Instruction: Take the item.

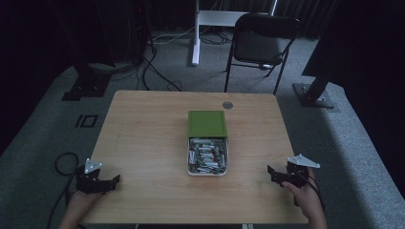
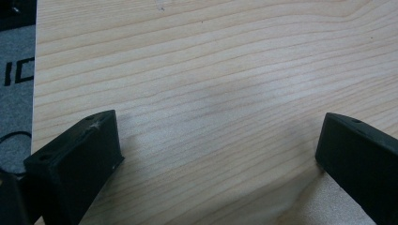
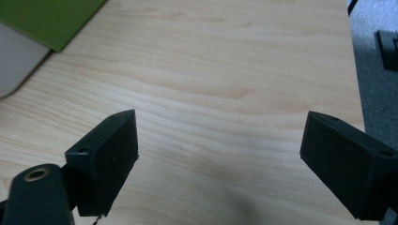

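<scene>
Box point(image 1: 207, 162) is seen mid-table, green lid point(image 1: 207, 124) slid back, small loose parts inside. Left gripper point(image 1: 106, 183) and right gripper point(image 1: 273, 174) are held agape, empty, well apart. Probably heavy, rigid; best gripped by rim.

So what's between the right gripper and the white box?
Bare wooden table in the high view; nothing between the right gripper and the white box.
</scene>
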The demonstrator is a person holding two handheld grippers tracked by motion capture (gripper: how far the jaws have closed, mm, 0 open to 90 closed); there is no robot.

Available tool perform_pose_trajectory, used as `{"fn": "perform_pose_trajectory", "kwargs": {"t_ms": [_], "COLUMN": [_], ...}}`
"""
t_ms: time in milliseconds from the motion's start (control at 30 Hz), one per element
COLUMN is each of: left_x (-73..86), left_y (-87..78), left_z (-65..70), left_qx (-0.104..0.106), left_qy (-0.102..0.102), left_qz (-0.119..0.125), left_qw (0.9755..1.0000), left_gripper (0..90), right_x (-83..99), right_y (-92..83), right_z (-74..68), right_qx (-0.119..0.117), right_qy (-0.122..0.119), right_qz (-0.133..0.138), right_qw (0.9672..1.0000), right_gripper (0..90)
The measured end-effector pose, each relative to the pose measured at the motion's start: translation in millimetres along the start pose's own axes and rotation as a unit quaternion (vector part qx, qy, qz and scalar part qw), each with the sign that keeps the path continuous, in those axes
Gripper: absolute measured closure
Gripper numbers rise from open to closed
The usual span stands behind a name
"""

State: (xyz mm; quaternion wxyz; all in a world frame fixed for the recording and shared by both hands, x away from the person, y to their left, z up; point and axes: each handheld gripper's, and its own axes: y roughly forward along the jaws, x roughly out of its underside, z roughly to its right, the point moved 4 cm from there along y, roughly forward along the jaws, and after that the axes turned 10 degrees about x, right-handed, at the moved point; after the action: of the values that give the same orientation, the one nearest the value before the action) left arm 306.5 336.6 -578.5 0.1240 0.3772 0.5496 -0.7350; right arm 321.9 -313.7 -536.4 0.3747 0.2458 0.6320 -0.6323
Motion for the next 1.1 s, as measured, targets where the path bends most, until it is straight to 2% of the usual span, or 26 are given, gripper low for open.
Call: {"fn": "perform_pose_trajectory", "kwargs": {"t_ms": [200,467,600,800,900,1100], "left_x": [-0.1,-0.1,-0.1,-0.1,-0.1,-0.1], "left_y": [0.1,0.0,0.0,0.0,0.0,0.0], "left_z": [0.1,0.1,0.1,0.1,0.1,0.1], "left_qx": [0.000,0.000,0.000,0.000,0.000,0.000], "left_qy": [-0.001,-0.001,-0.001,-0.001,-0.001,-0.001], "left_qz": [0.001,0.000,0.000,0.000,0.000,0.000], "left_qw": [1.0000,1.0000,1.0000,1.0000,1.0000,1.0000], "left_gripper": [1.2,1.2,1.2,1.2,1.2,1.2], "right_x": [-15.9,-34.9,-45.0,-60.7,-68.7,-84.2], "right_y": [-6.0,-13.1,-15.5,-17.0,-18.7,-25.3], "right_z": [-3.3,-9.6,-16.0,-27.5,-34.1,-49.3], "right_qx": [-0.008,-0.023,-0.038,-0.052,-0.064,-0.096], "right_qy": [0.000,-0.013,-0.013,-0.028,-0.036,-0.052], "right_qz": [0.019,0.039,0.054,0.070,0.080,0.105], "right_qw": [0.9998,0.9989,0.9977,0.9958,0.9941,0.9884], "right_gripper": [11.5,11.6,11.6,11.6,11.6,11.6]}}
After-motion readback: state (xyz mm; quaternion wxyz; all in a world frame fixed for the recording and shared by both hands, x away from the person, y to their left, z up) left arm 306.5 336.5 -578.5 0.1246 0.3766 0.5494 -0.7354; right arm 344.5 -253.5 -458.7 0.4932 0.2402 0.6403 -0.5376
